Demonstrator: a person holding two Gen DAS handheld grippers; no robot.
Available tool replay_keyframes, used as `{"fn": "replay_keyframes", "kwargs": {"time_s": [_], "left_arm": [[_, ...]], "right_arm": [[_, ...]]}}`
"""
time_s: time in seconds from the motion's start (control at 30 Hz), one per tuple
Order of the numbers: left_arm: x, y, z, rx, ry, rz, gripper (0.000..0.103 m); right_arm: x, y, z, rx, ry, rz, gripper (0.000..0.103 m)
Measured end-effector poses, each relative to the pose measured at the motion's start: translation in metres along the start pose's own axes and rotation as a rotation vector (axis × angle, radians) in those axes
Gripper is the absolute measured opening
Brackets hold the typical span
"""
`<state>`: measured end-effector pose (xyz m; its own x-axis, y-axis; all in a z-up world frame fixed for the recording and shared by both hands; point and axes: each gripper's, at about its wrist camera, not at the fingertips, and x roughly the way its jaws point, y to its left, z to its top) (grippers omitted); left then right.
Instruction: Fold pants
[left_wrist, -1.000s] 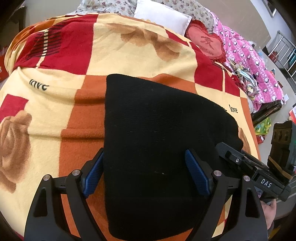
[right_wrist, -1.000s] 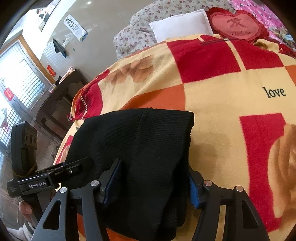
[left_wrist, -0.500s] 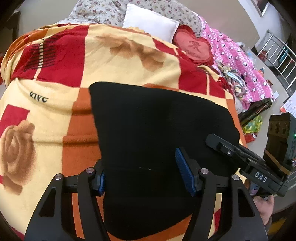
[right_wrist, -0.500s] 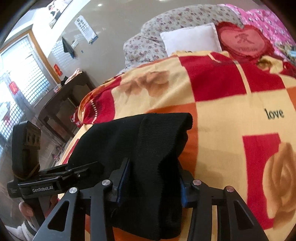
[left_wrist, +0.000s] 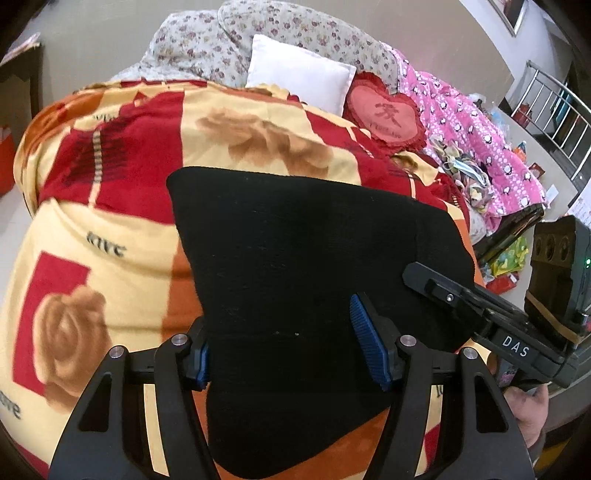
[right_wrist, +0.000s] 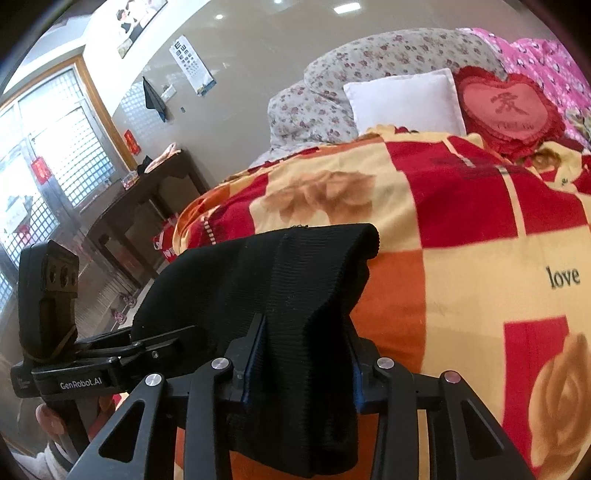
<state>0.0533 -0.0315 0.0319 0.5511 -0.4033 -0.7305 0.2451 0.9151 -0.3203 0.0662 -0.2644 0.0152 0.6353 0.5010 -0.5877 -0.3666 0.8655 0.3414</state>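
Note:
The folded black pants (left_wrist: 295, 266) are held up above a bed blanket (left_wrist: 110, 206) patterned in red, orange and cream. My left gripper (left_wrist: 284, 354) is shut on the pants' near edge, cloth bunched between its blue pads. My right gripper (right_wrist: 301, 354) is shut on the other side of the black pants (right_wrist: 280, 280), whose ribbed waistband drapes over the jaws. Each gripper shows in the other's view: the right one in the left wrist view (left_wrist: 491, 317), the left one in the right wrist view (right_wrist: 110, 354).
At the head of the bed lie a white pillow (left_wrist: 299, 74), a red heart cushion (left_wrist: 384, 114), a floral quilt (right_wrist: 369, 62) and a pink quilt (left_wrist: 480, 140). A dark wooden table (right_wrist: 147, 192) stands left of the bed. A metal railing (left_wrist: 554, 99) is at far right.
Both grippers have closed further on the pants and lifted them off the blanket, pulling back toward the bed's near edge. The cloth now hangs bunched in the jaws.

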Motion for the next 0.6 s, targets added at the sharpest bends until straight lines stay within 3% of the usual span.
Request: {"fn": "replay_keyframes", "kwargs": {"time_s": [0.6], "left_arm": [[0.004,0.013,0.031,0.006,-0.008,0.043,0.064]], "right_arm": [[0.024,0.003,0.034,0.008,0.008,0.006,0.037]]}}
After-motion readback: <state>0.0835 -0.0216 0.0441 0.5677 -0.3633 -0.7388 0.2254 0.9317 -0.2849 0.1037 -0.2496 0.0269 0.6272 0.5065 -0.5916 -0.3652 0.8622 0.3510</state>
